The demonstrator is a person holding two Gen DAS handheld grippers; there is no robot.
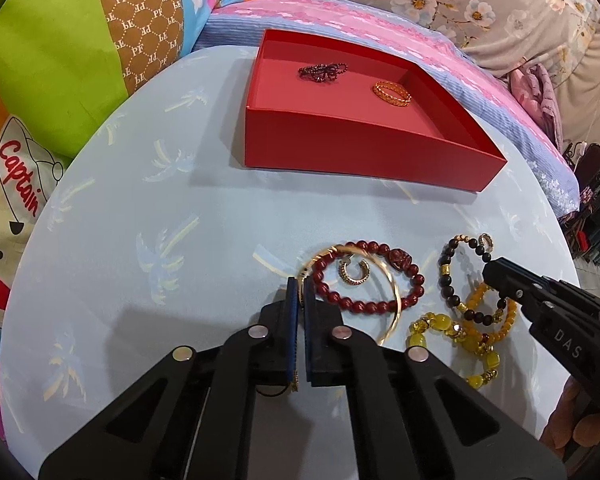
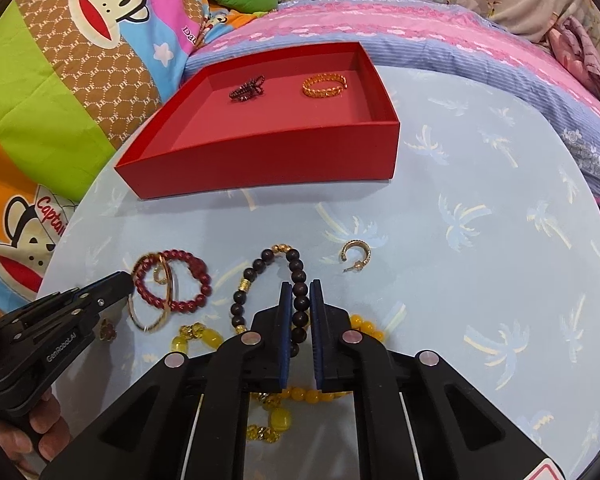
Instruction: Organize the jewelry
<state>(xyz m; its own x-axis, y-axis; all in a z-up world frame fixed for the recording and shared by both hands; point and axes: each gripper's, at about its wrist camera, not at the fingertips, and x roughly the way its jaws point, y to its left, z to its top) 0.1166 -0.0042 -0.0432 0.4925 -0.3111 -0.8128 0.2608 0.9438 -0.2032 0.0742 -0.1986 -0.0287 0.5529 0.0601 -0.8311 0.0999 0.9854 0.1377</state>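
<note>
The red box (image 1: pixel 364 152) sits open toward the far edge of the round counter (image 1: pixel 140 240), its long axis running across the view, and holds two pieces on its floor: a dark beaded chain (image 1: pixel 322 71) bunched at the far left and a gold chain bracelet (image 1: pixel 392 94) lying flat to its right, apart from each other. The rest of the jewelry lies in a cluster at the counter's near edge. The left gripper (image 1: pixel 301 292) has its fingers narrowed onto the thin gold bangle (image 1: pixel 394 300), which lies flat and overlaps the dark red bead bracelet (image 1: pixel 364 280); a small gold ear cuff (image 1: pixel 354 272) rests inside that ring. The right gripper (image 2: pixel 300 300) has its fingers closed narrowly around the black bead bracelet (image 2: pixel 260 268), whose loop stretches away toward the box. Yellow bead bracelets (image 1: pixel 476 336) lie tangled beside and under it. A gold hoop earring (image 2: pixel 356 254) lies alone to the right.
</note>
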